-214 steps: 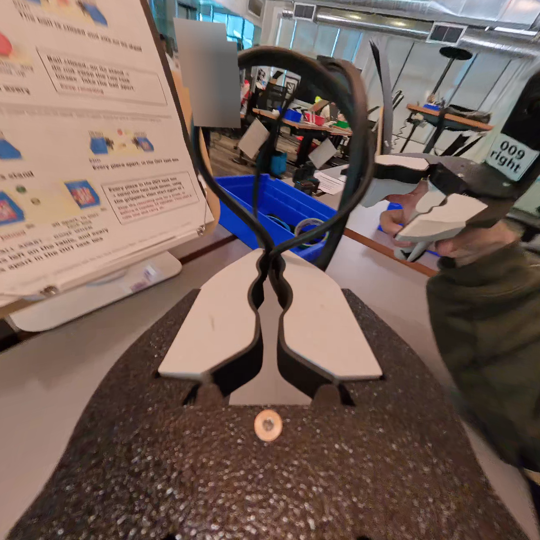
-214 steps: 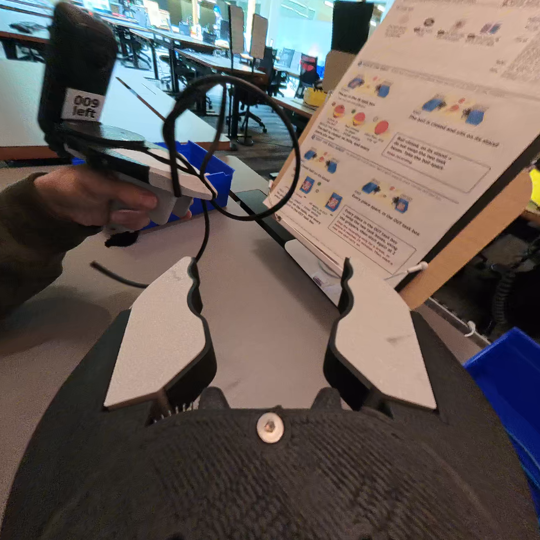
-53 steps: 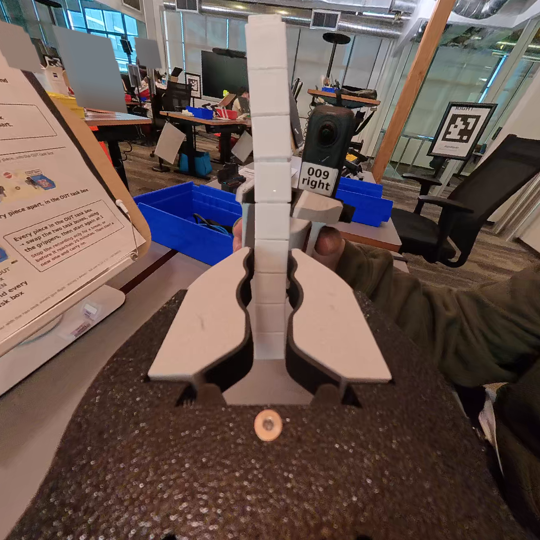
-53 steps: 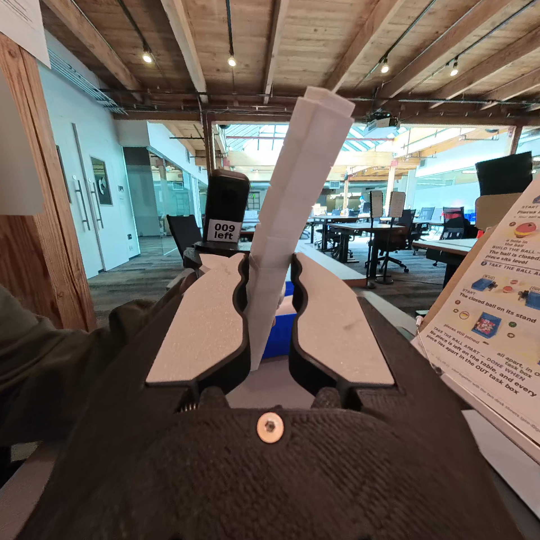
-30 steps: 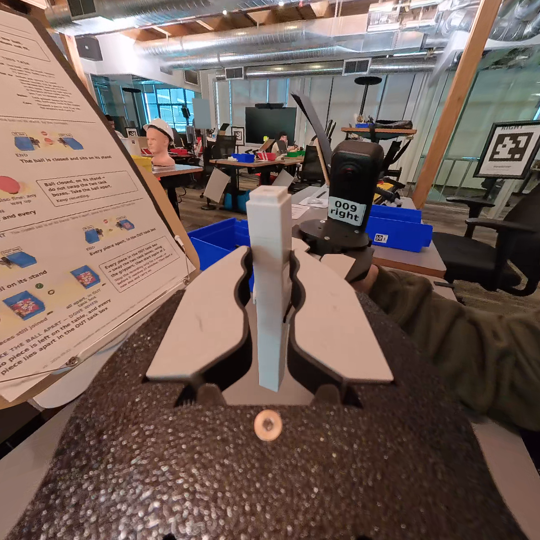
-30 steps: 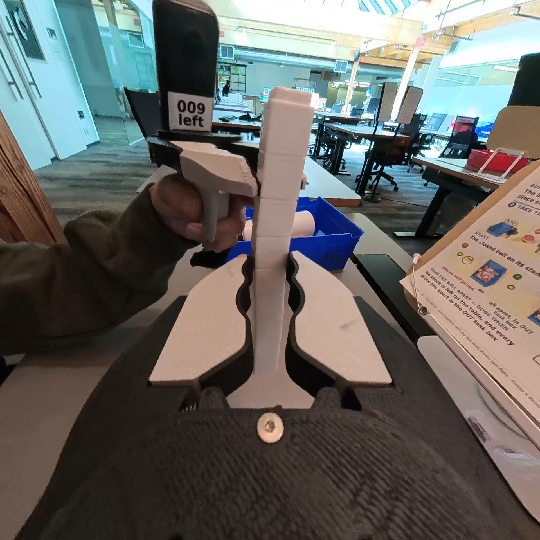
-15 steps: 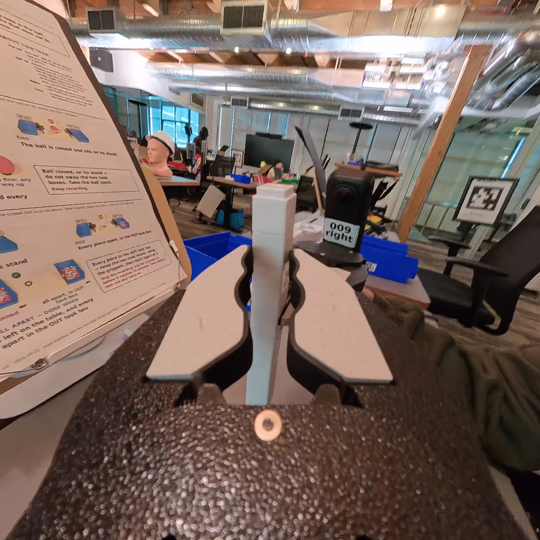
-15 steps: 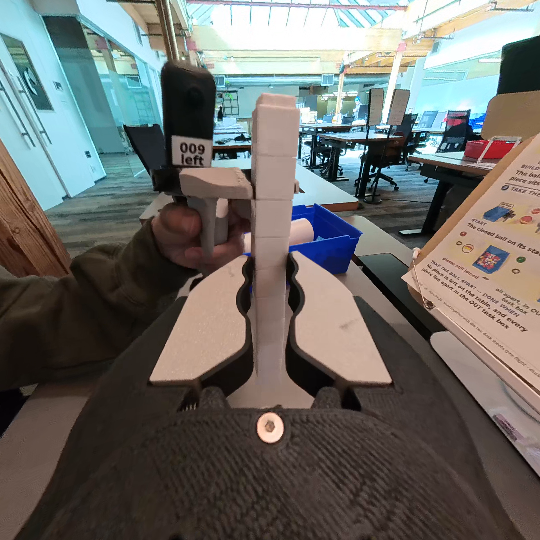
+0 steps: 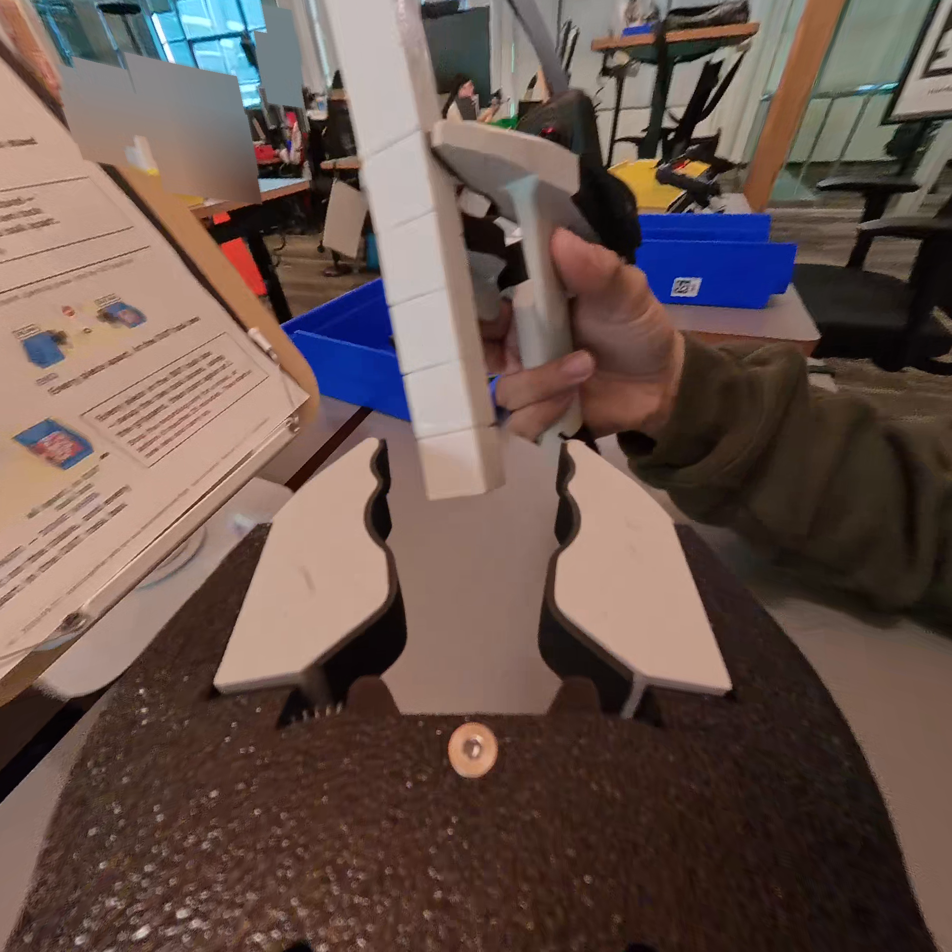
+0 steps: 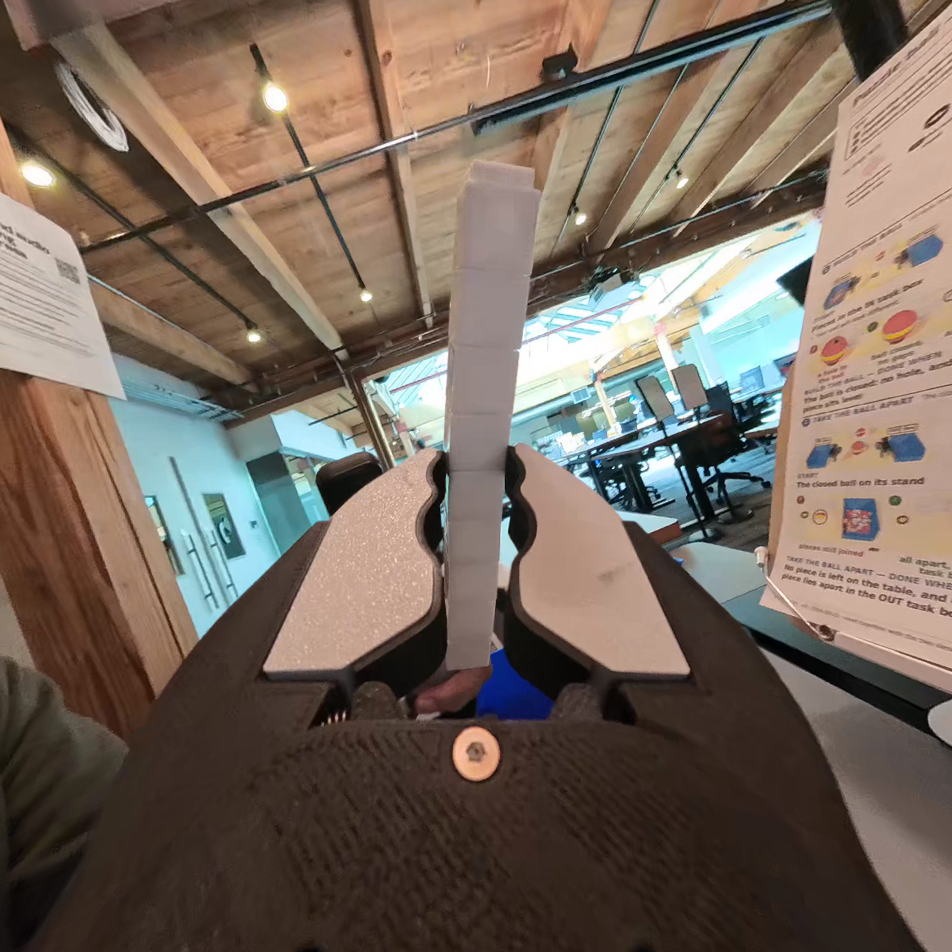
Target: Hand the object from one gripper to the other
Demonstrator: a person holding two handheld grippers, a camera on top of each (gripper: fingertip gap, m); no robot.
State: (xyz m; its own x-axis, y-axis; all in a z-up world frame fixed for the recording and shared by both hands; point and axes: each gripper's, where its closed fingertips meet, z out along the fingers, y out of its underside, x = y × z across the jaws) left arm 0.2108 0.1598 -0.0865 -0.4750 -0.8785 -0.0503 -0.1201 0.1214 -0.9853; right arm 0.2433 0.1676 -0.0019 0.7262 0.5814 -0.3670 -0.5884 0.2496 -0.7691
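left claw [image 9: 471, 494] apart, empty | right claw [image 10: 476, 463] clamped on white block bar [image 10: 481, 463] | risk: tall bar (held low) levering loose if swung

Above me runs a ceiling of wooden beams [image 10: 412, 103] with small spot lights [image 10: 274, 98] on black tracks. A wooden post [image 9: 788, 98] stands off to my right, glass partitions [image 9: 855, 77] behind it. Black office chairs [image 9: 886, 257] and long desks [image 10: 644, 443] fill the open room beyond, over a grey-brown floor [image 9: 309, 273]. Windows [image 9: 216, 46] glow pale blue far back.
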